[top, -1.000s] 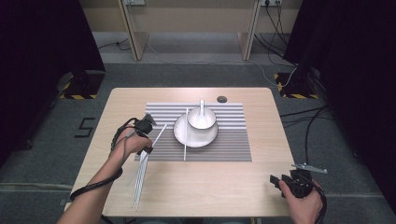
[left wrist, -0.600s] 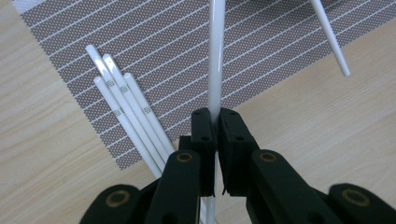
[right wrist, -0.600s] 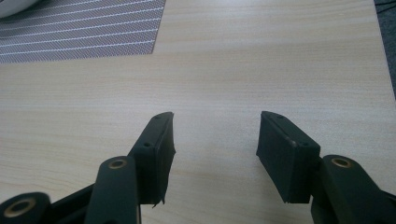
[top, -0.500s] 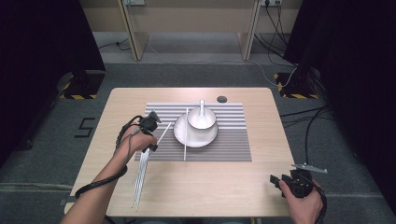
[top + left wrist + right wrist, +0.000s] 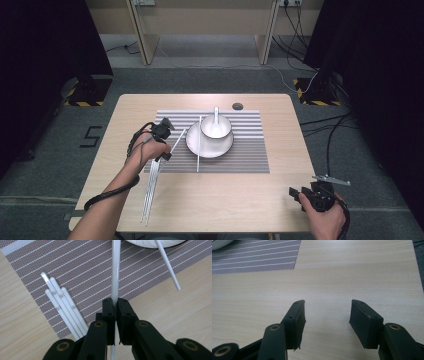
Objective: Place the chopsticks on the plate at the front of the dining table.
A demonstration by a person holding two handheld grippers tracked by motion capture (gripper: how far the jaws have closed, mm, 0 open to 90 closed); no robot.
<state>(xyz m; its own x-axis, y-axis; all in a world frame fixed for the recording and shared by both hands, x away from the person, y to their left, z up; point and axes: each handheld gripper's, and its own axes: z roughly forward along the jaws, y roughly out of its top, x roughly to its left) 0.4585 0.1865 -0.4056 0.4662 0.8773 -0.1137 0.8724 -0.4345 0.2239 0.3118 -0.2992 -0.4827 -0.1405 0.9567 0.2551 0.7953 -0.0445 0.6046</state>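
Note:
My left gripper (image 5: 164, 154) is shut on a white chopstick (image 5: 175, 142) near its lower end. In the left gripper view the jaws pinch this chopstick (image 5: 115, 272), whose far end reaches toward the white plate (image 5: 150, 242). The plate (image 5: 192, 145) sits on a striped placemat (image 5: 250, 150) and carries a white bowl (image 5: 222, 131) with a spoon (image 5: 216, 117) in it. A second chopstick (image 5: 198, 150) leans across the plate's left rim. Several more chopsticks (image 5: 150, 195) lie bundled at the mat's left edge. My right gripper (image 5: 293, 192) stands open over bare wood at the front right corner.
The wooden table (image 5: 225, 200) has bare room in front of the placemat. A small dark round disc (image 5: 237, 106) sits at the table's far edge. Cables trail from both grippers. Dark floor and table legs lie beyond.
My left hand has shifted a little to the right, toward the plate, with the chopstick still pinched. The right hand has stayed where it was.

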